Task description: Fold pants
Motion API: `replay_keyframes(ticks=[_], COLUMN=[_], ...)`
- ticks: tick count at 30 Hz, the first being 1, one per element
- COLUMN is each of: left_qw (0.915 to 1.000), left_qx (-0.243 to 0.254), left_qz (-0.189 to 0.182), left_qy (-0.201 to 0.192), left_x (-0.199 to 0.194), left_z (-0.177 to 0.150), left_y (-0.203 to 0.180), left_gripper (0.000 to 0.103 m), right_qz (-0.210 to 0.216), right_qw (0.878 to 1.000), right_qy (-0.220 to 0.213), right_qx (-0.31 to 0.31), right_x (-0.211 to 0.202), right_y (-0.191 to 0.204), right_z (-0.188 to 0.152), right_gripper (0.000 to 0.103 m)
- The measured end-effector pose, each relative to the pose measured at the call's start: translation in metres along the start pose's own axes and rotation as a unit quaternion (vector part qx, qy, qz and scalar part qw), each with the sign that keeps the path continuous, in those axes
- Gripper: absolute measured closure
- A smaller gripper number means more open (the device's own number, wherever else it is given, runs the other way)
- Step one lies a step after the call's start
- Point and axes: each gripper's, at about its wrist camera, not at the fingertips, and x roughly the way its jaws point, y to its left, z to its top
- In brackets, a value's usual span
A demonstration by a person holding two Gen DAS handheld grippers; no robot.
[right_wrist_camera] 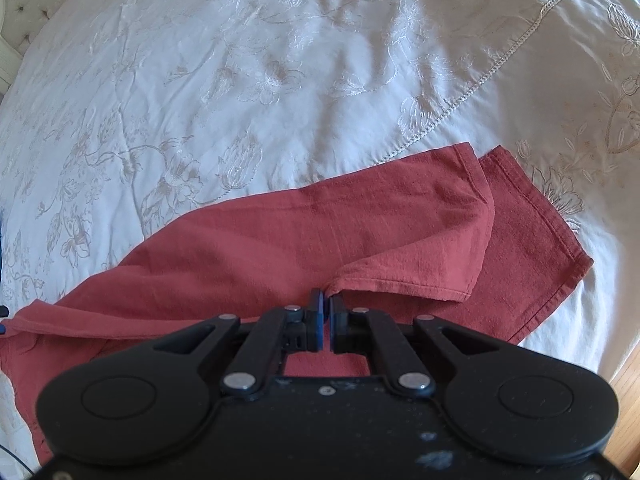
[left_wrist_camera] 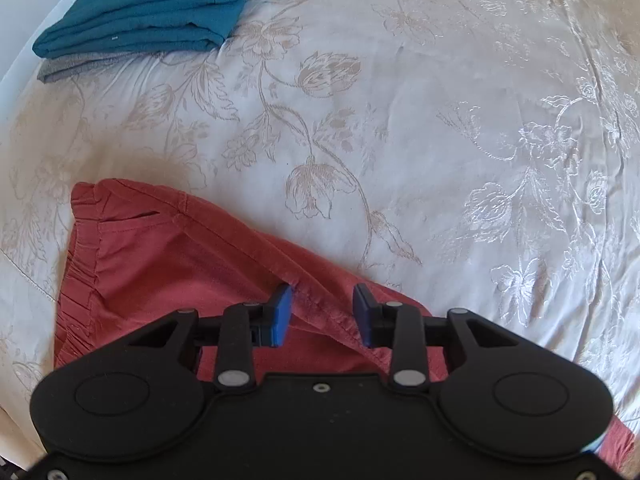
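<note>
right gripper (right_wrist_camera: 327, 300) pinched shut on hem edge of red pants (right_wrist_camera: 280, 232) | left gripper (left_wrist_camera: 322, 308) open – straddling pants seam | pants flat on floral bedspread (left_wrist_camera: 400, 120) | teal folded pants (left_wrist_camera: 148, 4) far corner

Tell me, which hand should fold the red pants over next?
Probably the right. The right gripper is already pinched shut on the hem of the red pants at the leg end. The left gripper is open near the waist, straddling a seam.
</note>
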Motion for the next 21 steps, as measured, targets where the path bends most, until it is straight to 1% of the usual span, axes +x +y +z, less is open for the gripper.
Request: replay_keyframes(ticks=[5, 6, 7, 8, 10, 12, 15, 18, 20, 21], left_qw=[0.9998, 0.9998, 0.9999, 0.9996, 0.9985, 0.9971, 0.9940, 0.9886, 0.9860, 0.9864], left_qx=[-0.006, -0.006, -0.009, -0.015, -0.041, -0.050, -0.044, -0.025, -0.019, -0.020], left_qz=[0.015, 0.010, -0.004, -0.020, -0.035, -0.045, -0.057, -0.066, -0.064, -0.055], left_qy=[0.014, 0.015, 0.012, 0.009, -0.008, -0.036, -0.082, -0.133, -0.153, -0.153], left_x=[0.014, 0.016, 0.017, 0.017, 0.005, -0.015, -0.060, -0.107, -0.124, -0.125], left_z=[0.003, 0.004, 0.003, 0.002, -0.003, -0.012, -0.042, -0.091, -0.130, -0.150], left_y=[-0.001, -0.001, 0.001, 0.003, 0.010, 0.015, 0.025, 0.038, 0.050, 0.055], left_gripper=[0.058, 0.064, 0.081, 0.090, 0.095, 0.095, 0.095, 0.095, 0.095, 0.095], right_qz=[0.000, 0.001, 0.001, 0.001, 0.003, 0.005, 0.007, 0.011, 0.015, 0.018], right_qw=[1.000, 1.000, 1.000, 1.000, 1.000, 1.000, 0.999, 0.996, 0.994, 0.993], right_qy=[-0.001, -0.001, -0.001, -0.001, -0.001, -0.007, -0.031, -0.072, -0.092, -0.097], right_qx=[-0.002, -0.002, -0.003, -0.004, -0.009, -0.017, -0.030, -0.052, -0.065, -0.067], right_x=[0.000, 0.000, 0.000, 0.000, 0.000, -0.003, -0.015, -0.040, -0.055, -0.061], right_y=[0.001, 0.000, 0.000, 0.001, 0.001, 0.002, 0.003, 0.001, -0.004, -0.009], right_z=[-0.001, -0.001, -0.001, 0.000, 0.001, 0.003, 0.008, 0.011, 0.009, 0.005], right_gripper=[0.100, 0.100, 0.100, 0.100, 0.100, 0.100, 0.100, 0.100, 0.099, 0.099])
